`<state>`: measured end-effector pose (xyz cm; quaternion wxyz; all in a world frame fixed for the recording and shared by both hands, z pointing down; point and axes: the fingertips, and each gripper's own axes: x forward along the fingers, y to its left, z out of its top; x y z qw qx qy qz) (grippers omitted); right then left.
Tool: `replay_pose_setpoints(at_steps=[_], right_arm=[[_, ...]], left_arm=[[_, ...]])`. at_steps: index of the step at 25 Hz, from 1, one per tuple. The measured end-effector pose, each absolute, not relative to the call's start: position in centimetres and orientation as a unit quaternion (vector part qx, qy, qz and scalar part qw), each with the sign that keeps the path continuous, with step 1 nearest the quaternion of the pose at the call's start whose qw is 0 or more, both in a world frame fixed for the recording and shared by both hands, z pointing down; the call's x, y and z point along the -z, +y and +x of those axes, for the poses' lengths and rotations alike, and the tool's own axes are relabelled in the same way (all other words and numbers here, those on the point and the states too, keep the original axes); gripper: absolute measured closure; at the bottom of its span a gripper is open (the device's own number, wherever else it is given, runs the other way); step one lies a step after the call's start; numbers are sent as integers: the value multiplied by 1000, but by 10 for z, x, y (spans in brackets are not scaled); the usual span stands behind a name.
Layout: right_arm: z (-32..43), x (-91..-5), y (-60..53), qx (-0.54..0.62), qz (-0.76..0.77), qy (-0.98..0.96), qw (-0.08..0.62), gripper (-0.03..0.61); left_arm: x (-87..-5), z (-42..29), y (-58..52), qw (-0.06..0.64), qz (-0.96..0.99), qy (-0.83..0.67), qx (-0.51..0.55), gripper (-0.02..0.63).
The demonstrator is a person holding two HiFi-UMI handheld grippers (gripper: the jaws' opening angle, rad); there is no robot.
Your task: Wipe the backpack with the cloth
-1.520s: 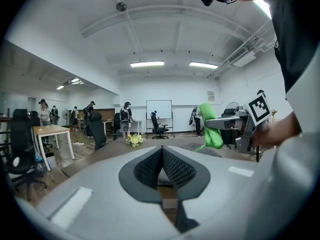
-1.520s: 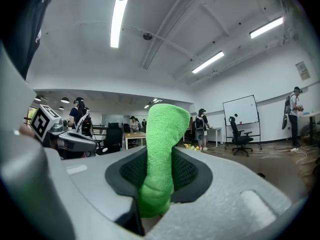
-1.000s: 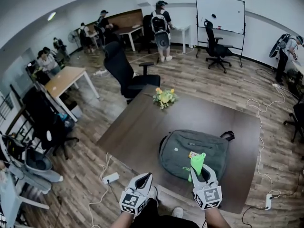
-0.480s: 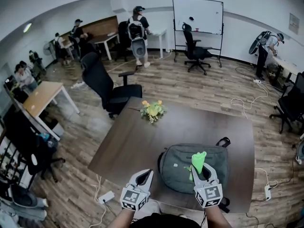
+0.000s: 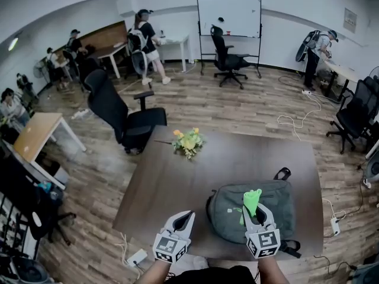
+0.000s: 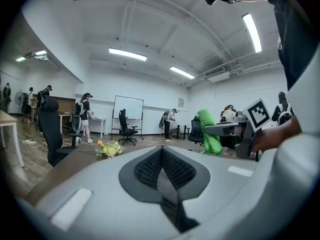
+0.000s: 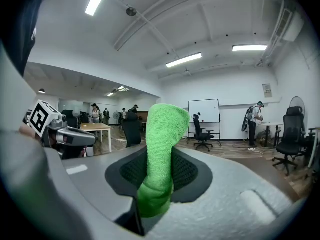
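A grey-green backpack [image 5: 266, 209] lies flat on the near right part of the dark brown table [image 5: 177, 182]. My right gripper [image 5: 253, 213] hovers over the backpack's near side, shut on a bright green cloth [image 5: 251, 200] that sticks up from between the jaws. The same cloth [image 7: 160, 159] fills the middle of the right gripper view, pinched between the pads. My left gripper [image 5: 182, 221] is held over the table's near edge, left of the backpack, shut with nothing in it. Seen from the left gripper view, the cloth [image 6: 210, 132] and right gripper stand to the right.
A small bunch of yellow flowers [image 5: 188, 141] sits on the table's far side. A black office chair [image 5: 121, 116] stands beyond the far left corner. Cables and a power strip [image 5: 137, 257] lie on the wood floor. Several people stand at desks further off.
The head camera has swung, so the room and table have shifted in view. Both grippers keep their places relative to the backpack, the cloth still held upright.
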<state>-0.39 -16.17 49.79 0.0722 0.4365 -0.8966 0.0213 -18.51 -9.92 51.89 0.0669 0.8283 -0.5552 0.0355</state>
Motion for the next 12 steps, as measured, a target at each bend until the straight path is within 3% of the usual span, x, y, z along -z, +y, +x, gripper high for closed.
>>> replay_pose_setpoints(at_steps=[12], right_arm=[[-1,-532,-168,-70,468,-874,107,472]], left_arm=[[-543,-190,-118,84,844,-528,-45,594]])
